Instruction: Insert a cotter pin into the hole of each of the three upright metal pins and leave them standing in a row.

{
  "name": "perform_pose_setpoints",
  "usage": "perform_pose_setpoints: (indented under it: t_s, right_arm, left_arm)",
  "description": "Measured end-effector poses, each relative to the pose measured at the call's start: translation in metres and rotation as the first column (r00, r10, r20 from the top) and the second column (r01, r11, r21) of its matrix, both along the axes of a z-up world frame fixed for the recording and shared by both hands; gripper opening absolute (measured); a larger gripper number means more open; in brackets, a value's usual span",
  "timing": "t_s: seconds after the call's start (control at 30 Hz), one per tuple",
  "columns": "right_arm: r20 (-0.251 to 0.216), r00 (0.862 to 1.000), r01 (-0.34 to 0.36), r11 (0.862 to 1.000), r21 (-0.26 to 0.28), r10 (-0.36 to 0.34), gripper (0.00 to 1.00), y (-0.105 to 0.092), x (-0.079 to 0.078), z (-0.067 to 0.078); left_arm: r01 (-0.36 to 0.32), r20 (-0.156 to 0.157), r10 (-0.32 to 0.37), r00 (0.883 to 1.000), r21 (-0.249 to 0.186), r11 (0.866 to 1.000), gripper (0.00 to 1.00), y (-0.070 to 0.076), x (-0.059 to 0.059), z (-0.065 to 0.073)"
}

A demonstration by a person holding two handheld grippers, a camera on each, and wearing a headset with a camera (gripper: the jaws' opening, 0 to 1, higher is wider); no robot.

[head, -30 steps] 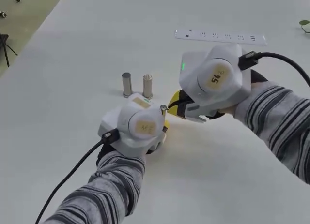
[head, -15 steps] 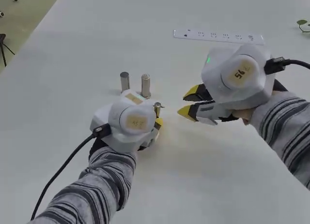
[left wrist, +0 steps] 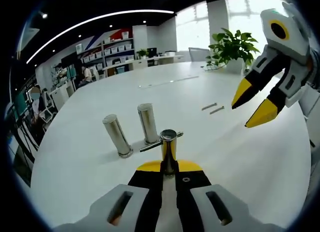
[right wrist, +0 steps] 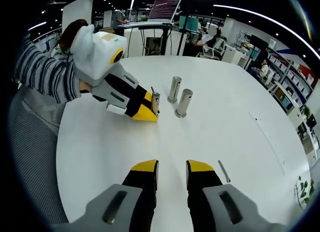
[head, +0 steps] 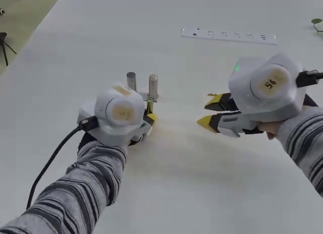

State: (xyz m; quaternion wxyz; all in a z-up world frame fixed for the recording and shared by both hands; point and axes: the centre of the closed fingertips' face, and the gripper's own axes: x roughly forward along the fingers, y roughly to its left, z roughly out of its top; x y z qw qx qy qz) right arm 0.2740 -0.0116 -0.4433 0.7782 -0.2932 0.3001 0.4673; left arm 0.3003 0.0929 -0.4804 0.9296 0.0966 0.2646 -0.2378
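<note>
Since a second ago the right gripper (head: 206, 110) has drawn back from the held metal pin (left wrist: 168, 149) and hovers well apart to its right, jaws parted and empty, the striped forearm (head: 303, 138) level. The left gripper (left wrist: 168, 167) is clamped on that pin's lower shaft; it stands upright just before two other upright pins (left wrist: 147, 123). A cotter pin (left wrist: 155, 143) crosses its top hole, lying level, with two loose cotter pins (left wrist: 213, 108) beyond.
</note>
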Motion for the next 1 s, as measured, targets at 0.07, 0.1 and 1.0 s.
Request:
perform_pose_setpoints:
  t_s: [0.07,0.1,1.0]
  right_arm:
    - [-0.003,1.000,0.013,1.000,0.019,-0.013,0.20,0.000,0.000,0.001]
    - [-0.007,1.000,0.023,0.999,0.036,-0.022,0.21,0.000,0.001,0.002]
    - [-0.061,0.994,0.092,0.993,0.073,-0.088,0.27,-0.006,-0.006,-0.009]
  left_arm:
    - [-0.008,-0.001,0.008,1.000,-0.002,1.000,0.04,0.005,0.002,0.000]
    - [-0.007,-0.001,0.007,1.000,-0.001,1.000,0.04,0.007,0.002,0.000]
    - [0.011,-0.023,-0.011,1.000,-0.029,1.000,0.05,0.010,0.000,-0.003]
